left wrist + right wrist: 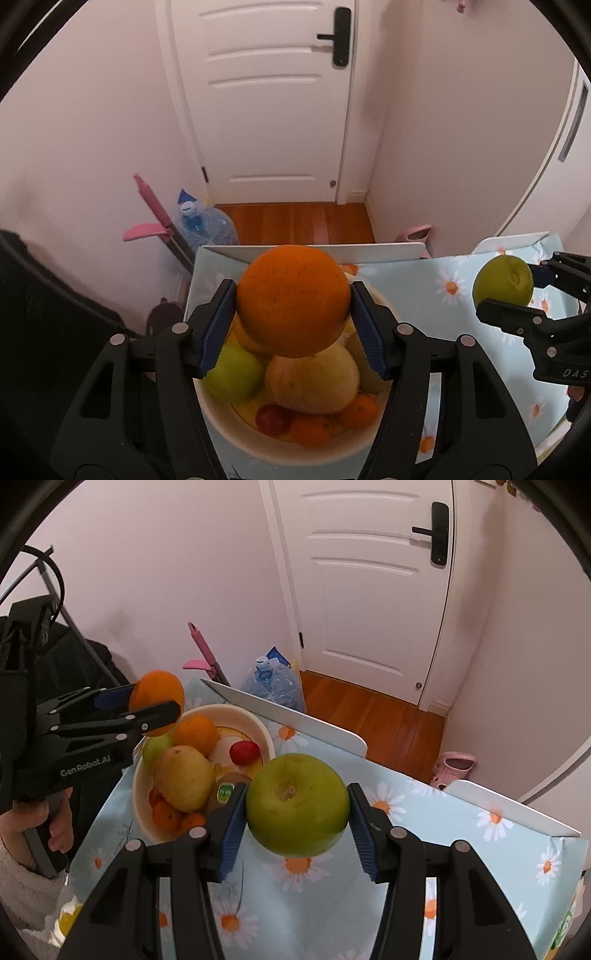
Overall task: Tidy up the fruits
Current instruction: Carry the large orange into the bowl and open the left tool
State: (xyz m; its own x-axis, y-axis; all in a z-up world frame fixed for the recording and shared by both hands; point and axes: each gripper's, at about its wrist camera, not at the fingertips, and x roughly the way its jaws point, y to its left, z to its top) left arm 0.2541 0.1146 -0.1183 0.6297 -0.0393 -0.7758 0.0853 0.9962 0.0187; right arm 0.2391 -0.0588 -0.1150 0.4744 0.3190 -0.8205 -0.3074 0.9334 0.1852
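1. Squeezing a big orange point(293, 301) between the blue pads point(218, 328) of the left gripper point(293, 325), one pad pressing on each side.
2. Holding that orange up in the air over the white bowl point(236, 432), not touching the fruit below.
3. Seen from the right wrist: left gripper point(157, 705) at about 9 o'clock, with the orange point(157, 701) sitting just past the bowl's point(258, 731) rim at its 10 o'clock side.
4. Squeezing a green round fruit point(298, 805) in the right gripper point(297, 829), blue pads point(231, 834) pushing on its left and right sides.
5. Holding the green fruit up over the daisy tablecloth point(461, 849), at about 4 o'clock from the bowl and well apart from it.
6. Seen from the left wrist: right gripper point(517, 291) at 3 o'clock, clamping the green fruit point(503, 280) from top and bottom.
7. Lying in the bowl: a yellow pear point(184, 777), a green apple point(157, 747), another orange point(195, 733), a red fruit point(243, 752), some small oranges point(166, 814) and a kiwi with a sticker point(223, 792).
8. Gripping the left tool's handle with a bare hand point(37, 823) in a fluffy white sleeve point(26, 893), at 8 o'clock.
9. Standing behind the table: a white door point(369, 590), a pink dustpan point(201, 661), a blue water bottle point(275, 681) and pink shoes point(452, 768) on the wood floor point(369, 716).
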